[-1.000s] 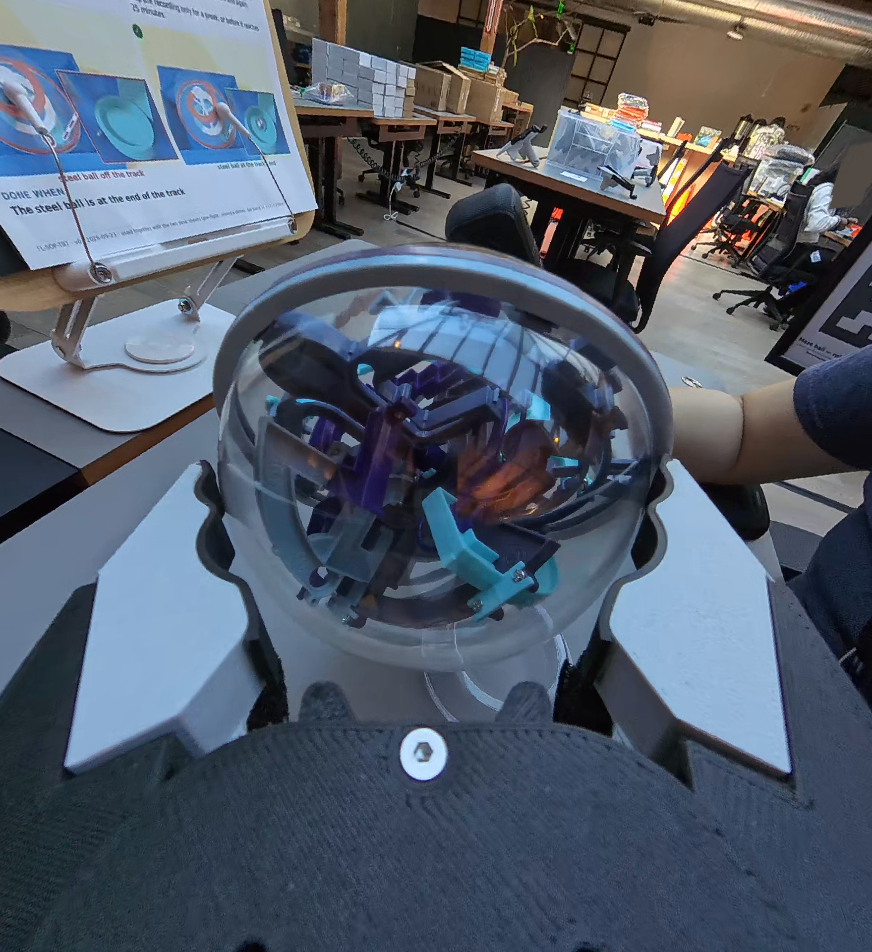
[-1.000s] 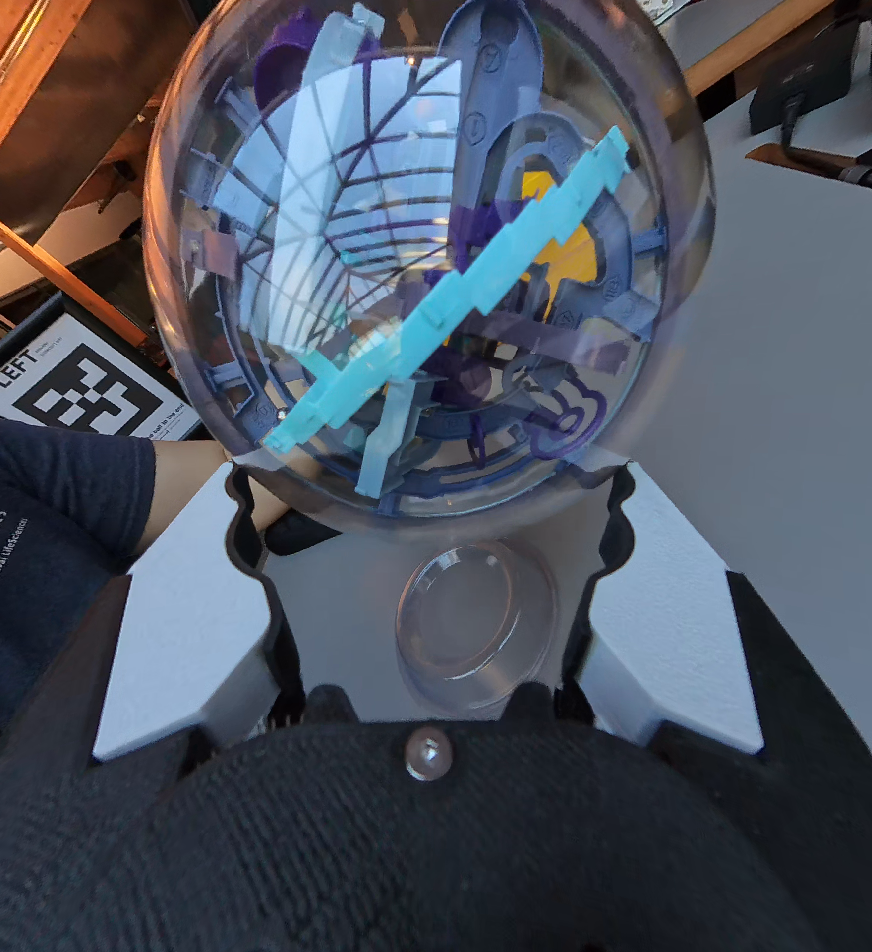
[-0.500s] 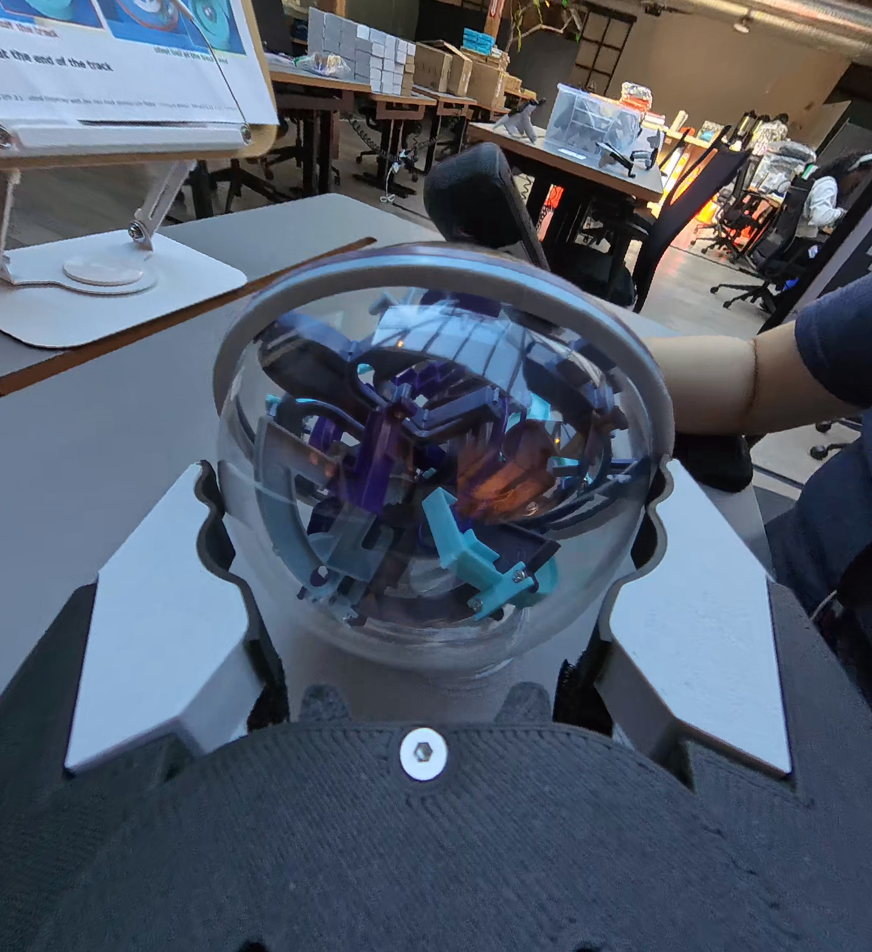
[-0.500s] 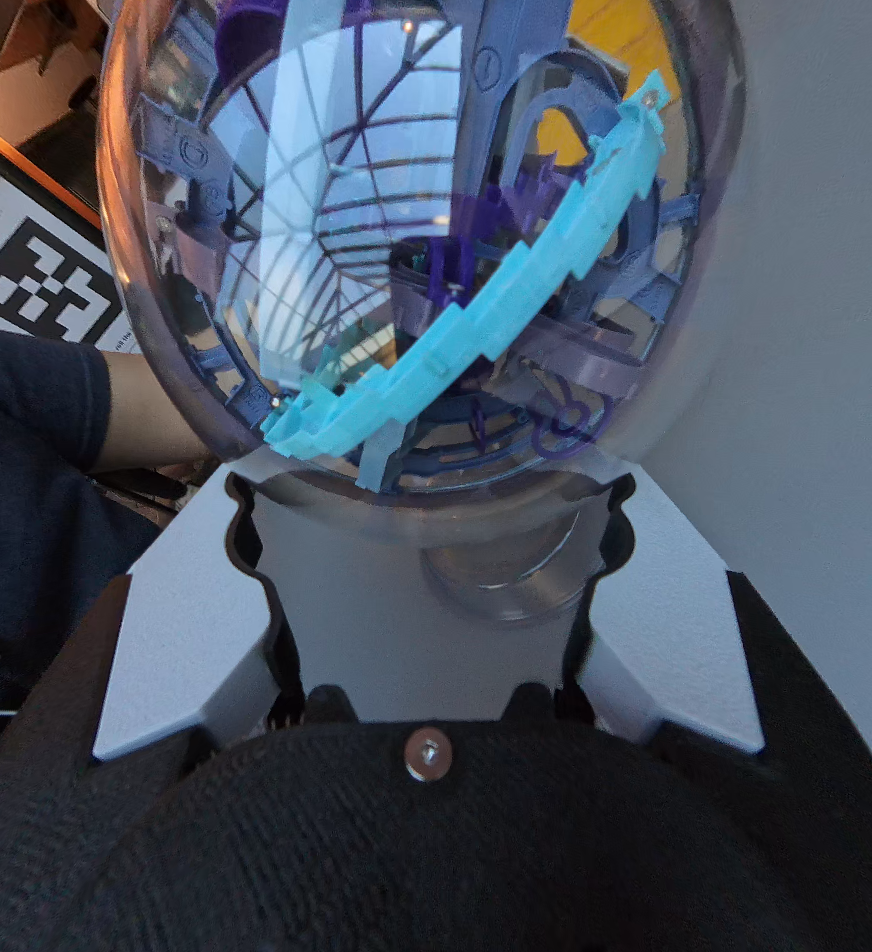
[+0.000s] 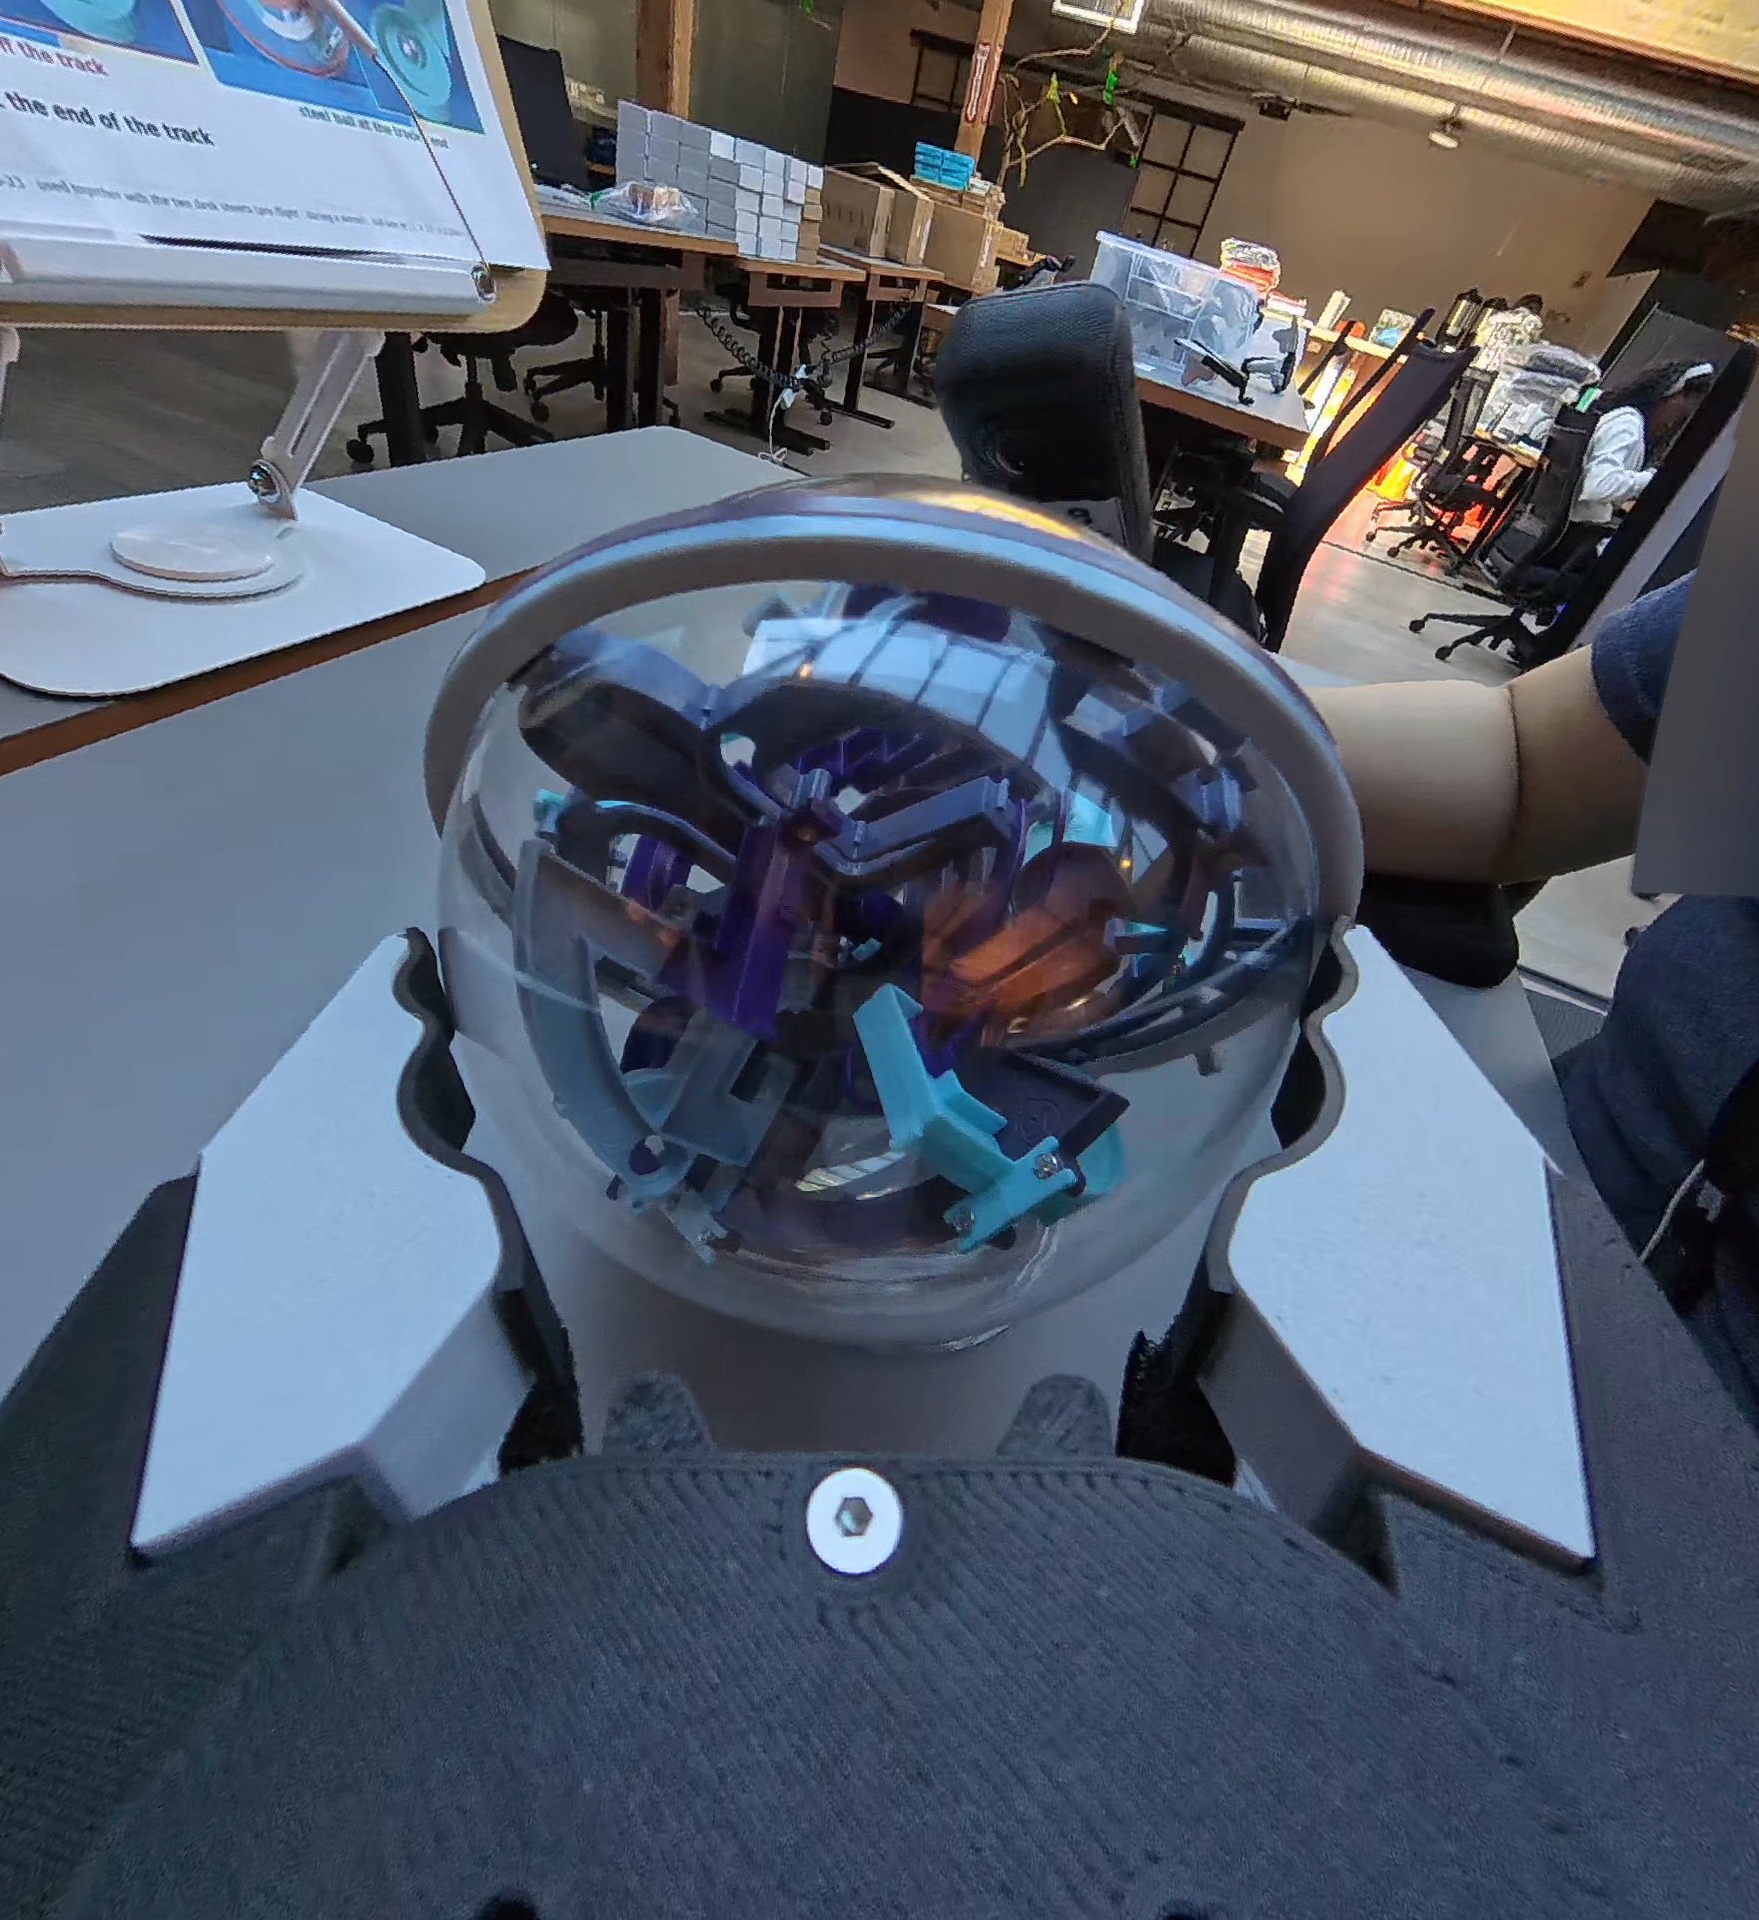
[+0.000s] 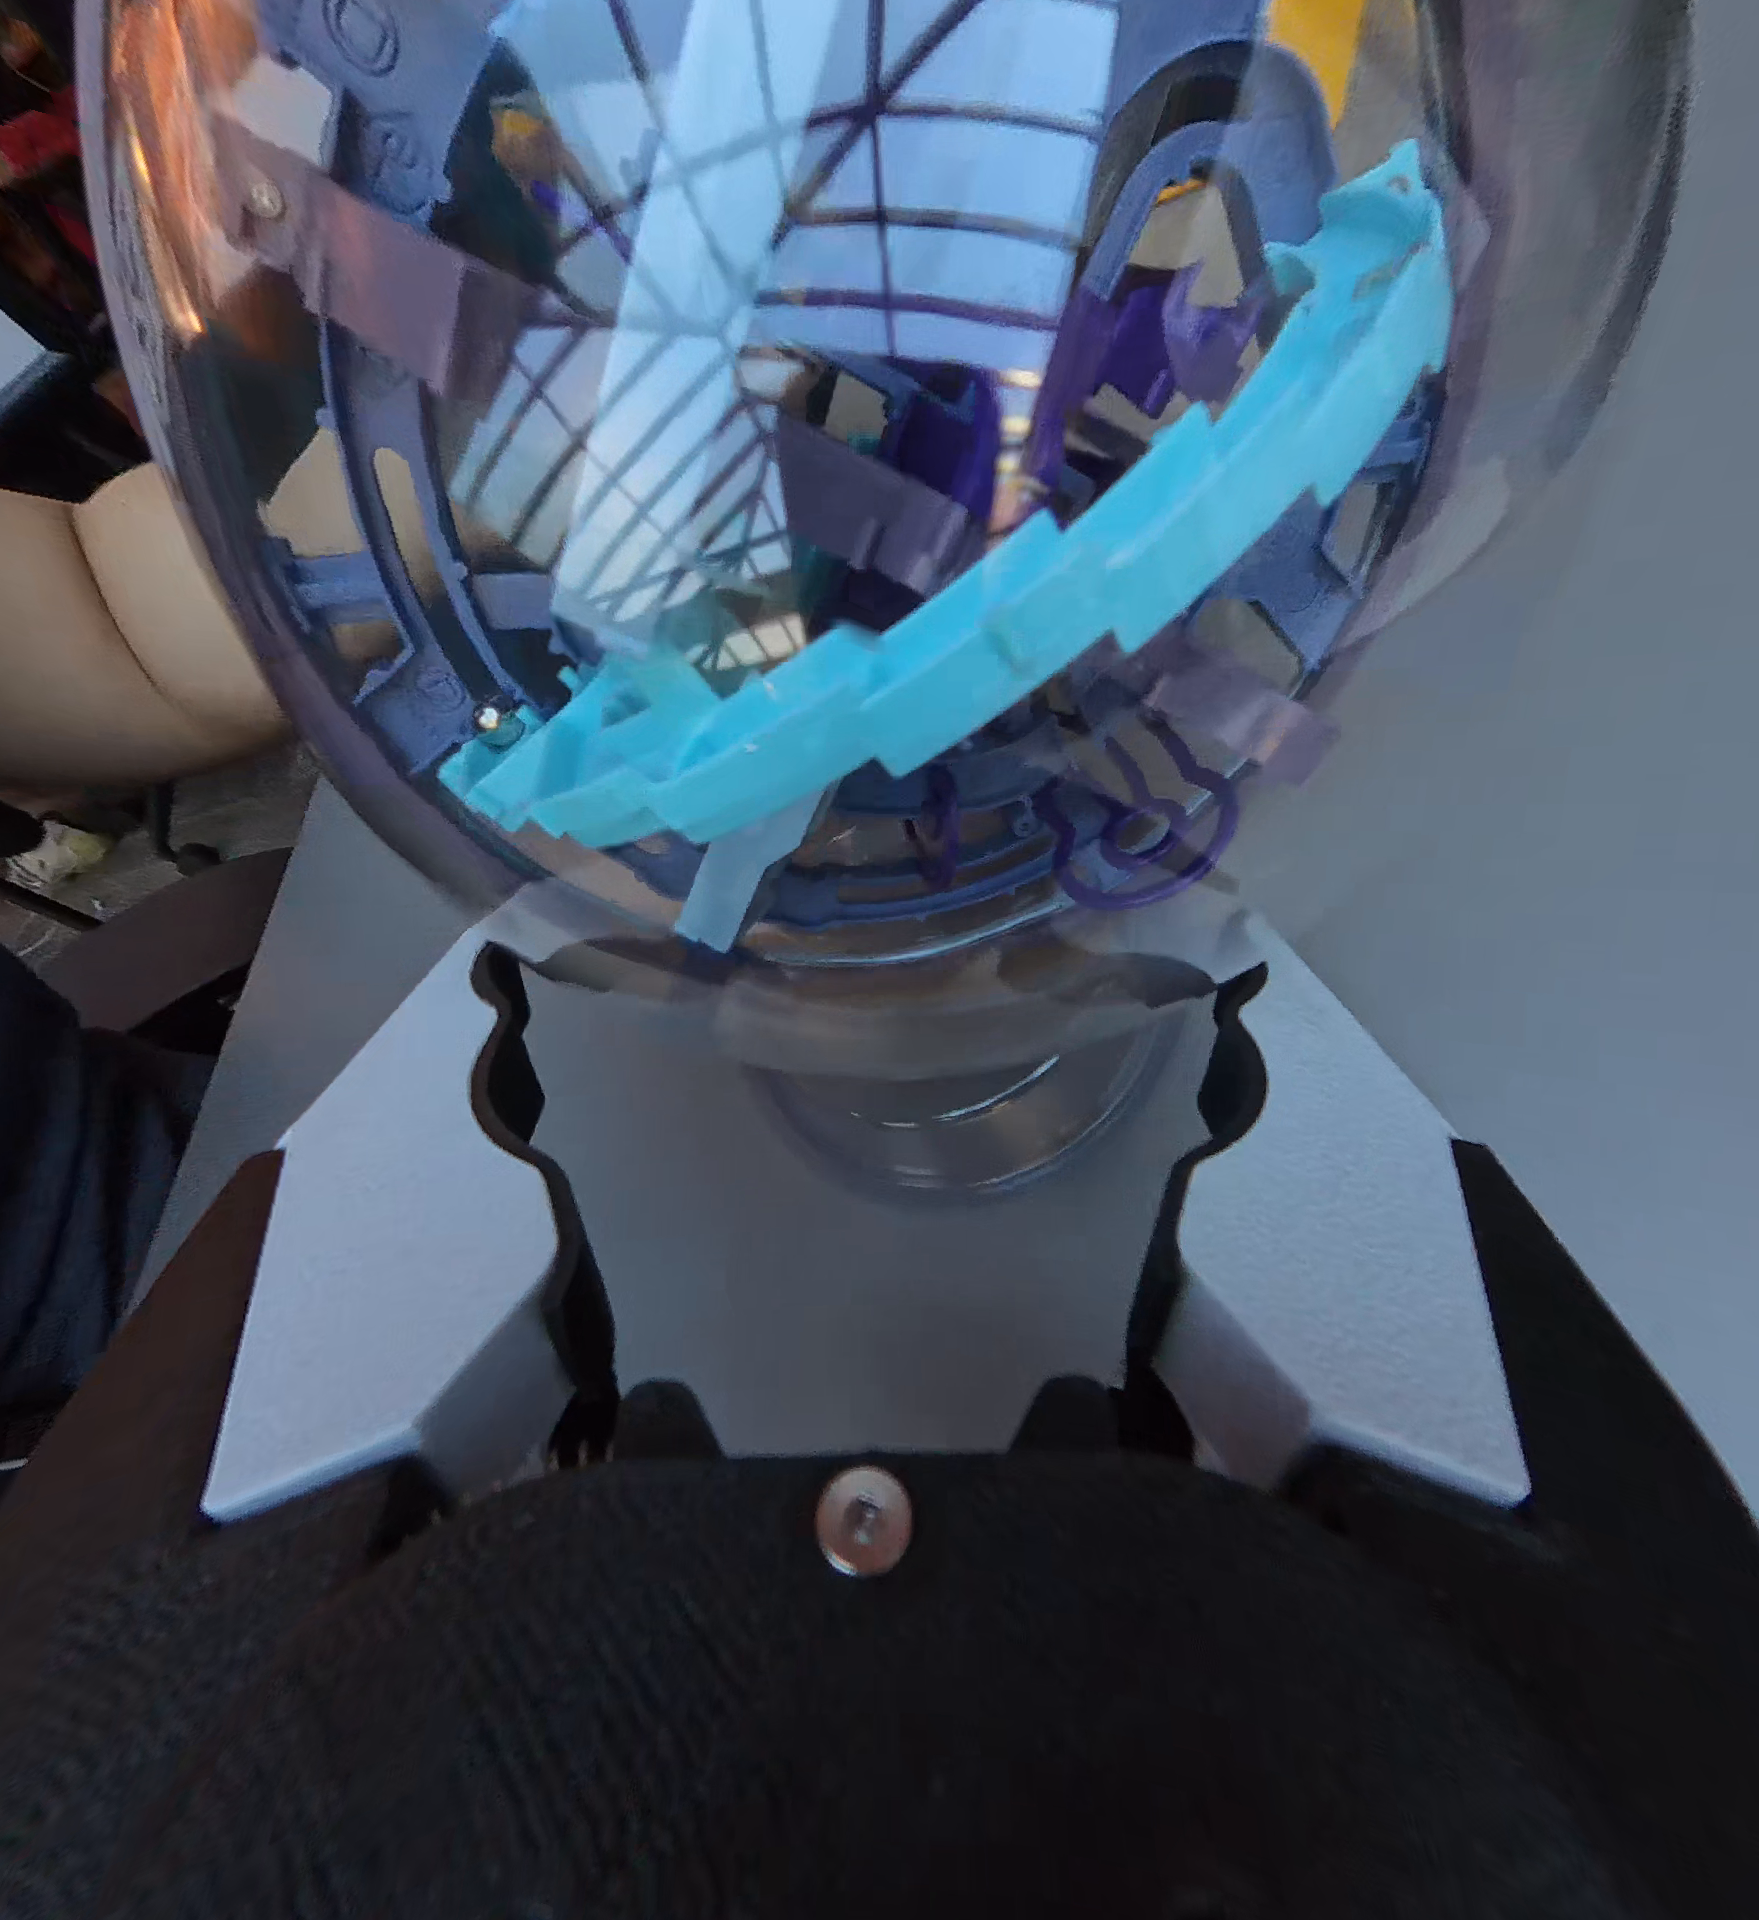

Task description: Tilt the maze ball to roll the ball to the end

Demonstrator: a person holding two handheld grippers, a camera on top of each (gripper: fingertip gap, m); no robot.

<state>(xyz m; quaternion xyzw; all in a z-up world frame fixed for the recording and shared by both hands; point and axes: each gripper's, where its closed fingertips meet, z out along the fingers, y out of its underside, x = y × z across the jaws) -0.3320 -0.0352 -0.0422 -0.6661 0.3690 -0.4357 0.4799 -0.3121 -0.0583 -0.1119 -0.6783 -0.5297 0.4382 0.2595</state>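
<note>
1. Tilting slowly suits this step: the small steel ball (image 6: 488, 715) sits at the low left end of the stepped cyan track (image 6: 958, 665).
2. Maze ball (image 5: 885, 935) is off the grey table (image 5: 179, 831), its seam ring raked back; a sphere has no long axis.
3. Left gripper (image 5: 880, 1049) and right gripper (image 6: 870, 997) each clamp it.

Maze ball (image 5: 885, 935) between left gripper (image 5: 880, 1029) jaws

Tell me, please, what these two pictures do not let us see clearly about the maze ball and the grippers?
- Steel ball: nowhere certain; a tiny shiny dot in the right wrist view is too small to confirm.
- Maze ball top: cut off by the right wrist view's upper edge.
- Clear stand: blurred, mostly behind the sphere.
- Right gripper contact: hidden under the sphere.
- Left gripper: finger pads touch the sphere.
</note>
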